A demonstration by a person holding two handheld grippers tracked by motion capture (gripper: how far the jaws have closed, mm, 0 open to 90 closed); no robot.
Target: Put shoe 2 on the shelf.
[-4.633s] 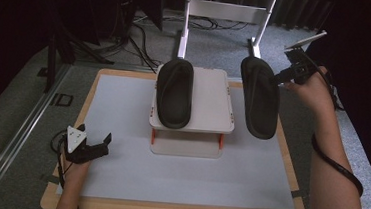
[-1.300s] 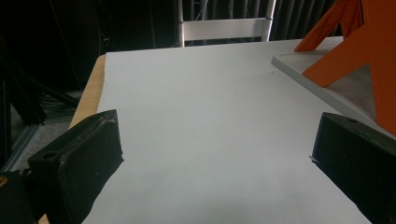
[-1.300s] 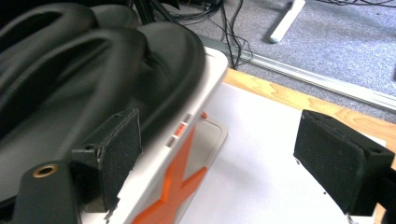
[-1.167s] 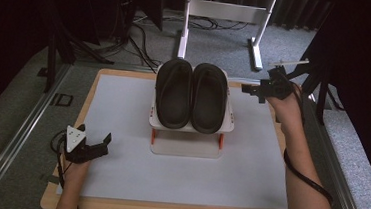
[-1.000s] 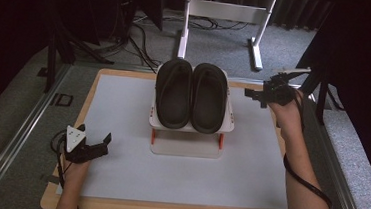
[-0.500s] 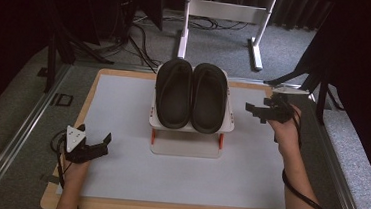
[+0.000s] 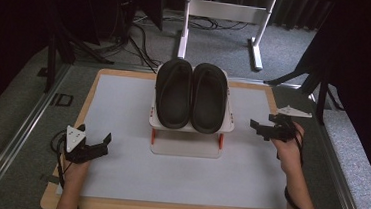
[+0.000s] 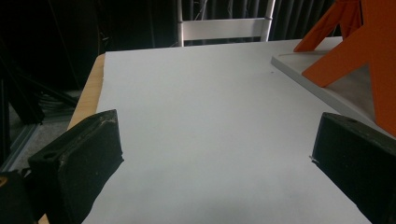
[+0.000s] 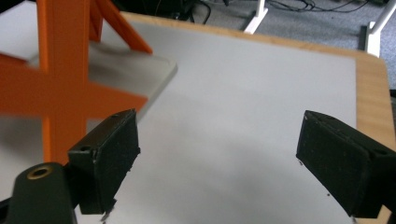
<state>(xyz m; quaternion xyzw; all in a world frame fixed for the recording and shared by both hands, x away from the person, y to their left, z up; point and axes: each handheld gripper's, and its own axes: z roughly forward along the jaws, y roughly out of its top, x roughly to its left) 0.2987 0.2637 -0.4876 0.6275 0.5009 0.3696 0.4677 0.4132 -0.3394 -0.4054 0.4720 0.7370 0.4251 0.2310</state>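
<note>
Worktop [image 7: 117, 179] first: wide, white-surfaced, wood-edged, spanning the high view. Centred toward its far side, small white stand [image 7: 190, 130] on orange legs, carrying the pair. Slippers next — left slipper [image 7: 173, 93] and right slipper [image 7: 209, 97], both black, lying side by side and touching on the stand's top shelf, long axes pointing away from the person. Broad strap over each forefoot, rounded outline, matte moulded look.

Handling, as a judgement: probably foam or soft rubber, so light, somewhat flexible, grippy rather than slippery, not fragile. Best taken across the sidewall or by the near heel edge; the strap would also offer a hold but would let the sole swing.

Smallest last. Right gripper [image 7: 262, 129] held off the stand's right side, just beside it, fingers [image 9: 109, 154] spread wide and empty — orange legs close in the right gripper view. Left gripper [image 7: 95, 145] low at the near left of the worktop, well apart from the slippers, fingers [image 8: 86, 161] likewise spread, nothing between them.
</note>
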